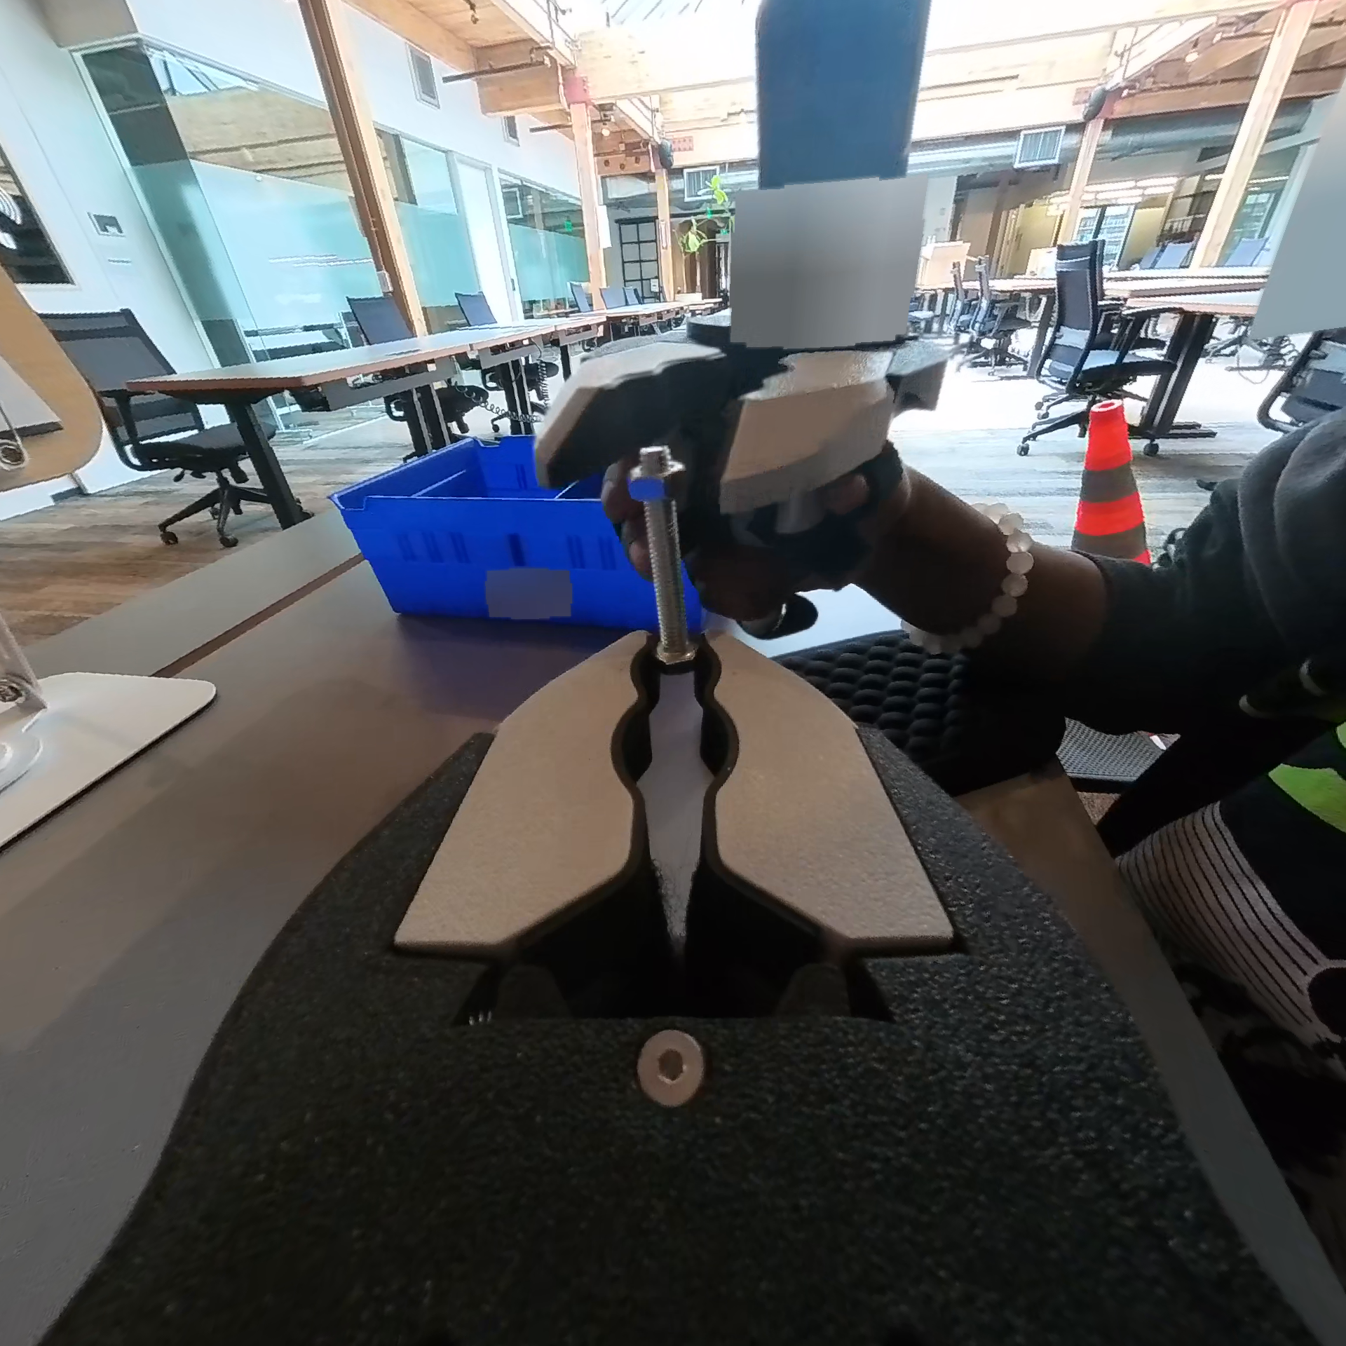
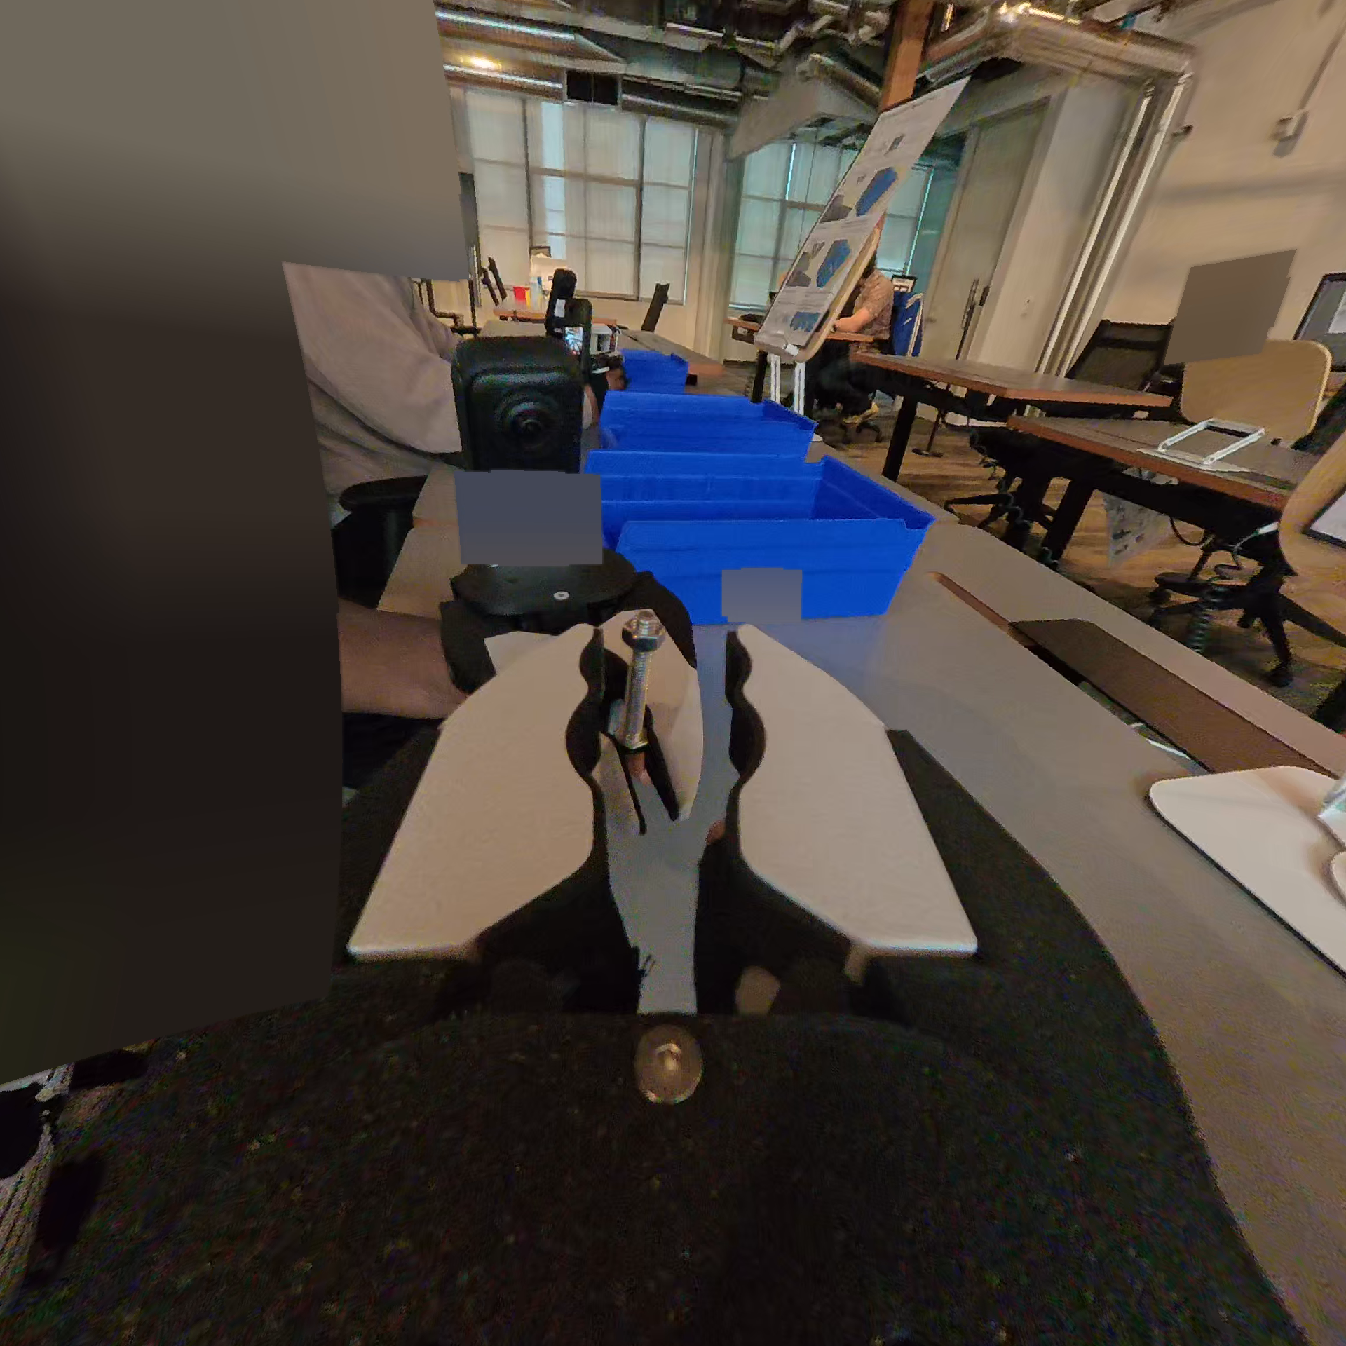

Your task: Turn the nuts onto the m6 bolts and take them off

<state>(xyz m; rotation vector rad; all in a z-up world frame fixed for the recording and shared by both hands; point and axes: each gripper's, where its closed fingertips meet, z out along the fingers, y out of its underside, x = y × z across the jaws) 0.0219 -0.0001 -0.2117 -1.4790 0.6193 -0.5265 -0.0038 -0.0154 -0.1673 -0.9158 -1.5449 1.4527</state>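
The left gripper [image 1: 674, 659] clamps the hexagonal head of a long silver threaded steel bolt [image 1: 668, 568], holding it upright above the grey table [image 1: 291, 692]. A silver flanged nut [image 1: 660, 464] sits near the bolt's upper end. The right gripper [image 2: 710, 641] has its jaws parted around that end, pads clear of the nut. A blue plastic bin [image 1: 451, 539] stands just behind.

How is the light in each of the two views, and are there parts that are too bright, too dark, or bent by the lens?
Left wrist view: bright daylight, the floor behind the orange cone washed out, the bolt sharp. Right wrist view: dimmer, grainy on the dark gripper body; the blue bin stays vivid. In both, the wide lens curves the table edges.
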